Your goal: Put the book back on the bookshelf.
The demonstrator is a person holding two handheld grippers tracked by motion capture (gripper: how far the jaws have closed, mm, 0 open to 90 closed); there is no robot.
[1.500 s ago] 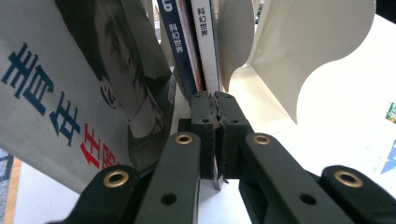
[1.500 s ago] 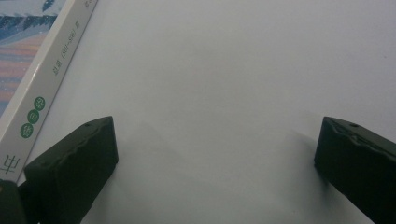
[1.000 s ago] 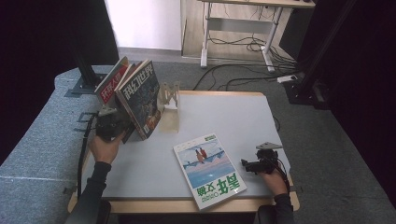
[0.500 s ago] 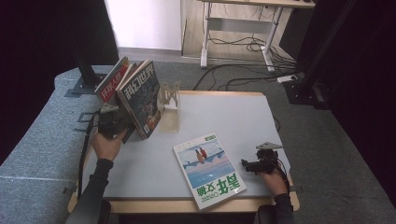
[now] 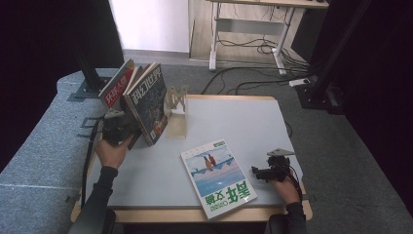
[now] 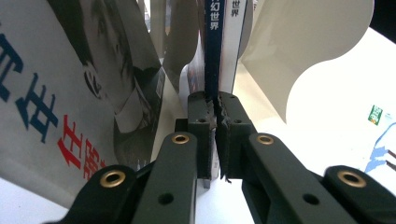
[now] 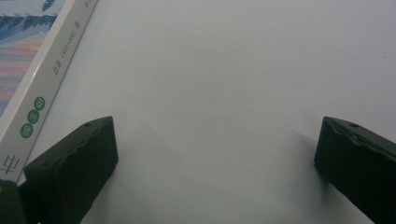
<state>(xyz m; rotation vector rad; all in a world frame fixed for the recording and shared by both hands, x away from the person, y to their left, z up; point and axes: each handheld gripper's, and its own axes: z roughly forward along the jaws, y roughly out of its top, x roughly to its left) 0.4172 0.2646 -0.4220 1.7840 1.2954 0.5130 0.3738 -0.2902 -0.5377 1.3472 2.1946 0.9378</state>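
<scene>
A dark blue magazine [image 5: 148, 105] stands tilted at the table's left, leaning by a pale slotted rack [image 5: 176, 105]. My left gripper [image 5: 131, 132] is shut on its lower edge; in the left gripper view the jaws [image 6: 215, 105] pinch the thin blue and white magazine [image 6: 214, 42] between them. A red-titled magazine [image 5: 116, 88] leans behind it, large at the left [image 6: 56, 88]. Another magazine [image 5: 218, 178] with a blue and white cover lies flat near the front edge. To its right my right gripper [image 5: 255, 171] rests low, open [image 7: 210, 154] over the bare table, the magazine's edge [image 7: 42, 65] beside its left jaw.
The white table [image 5: 243, 122] is bare at the back right. A curved white rack divider [image 6: 303, 51] stands right of the held magazine. Grey carpet, a black stand [image 5: 87, 78] and cables lie beyond the table's left and far edges.
</scene>
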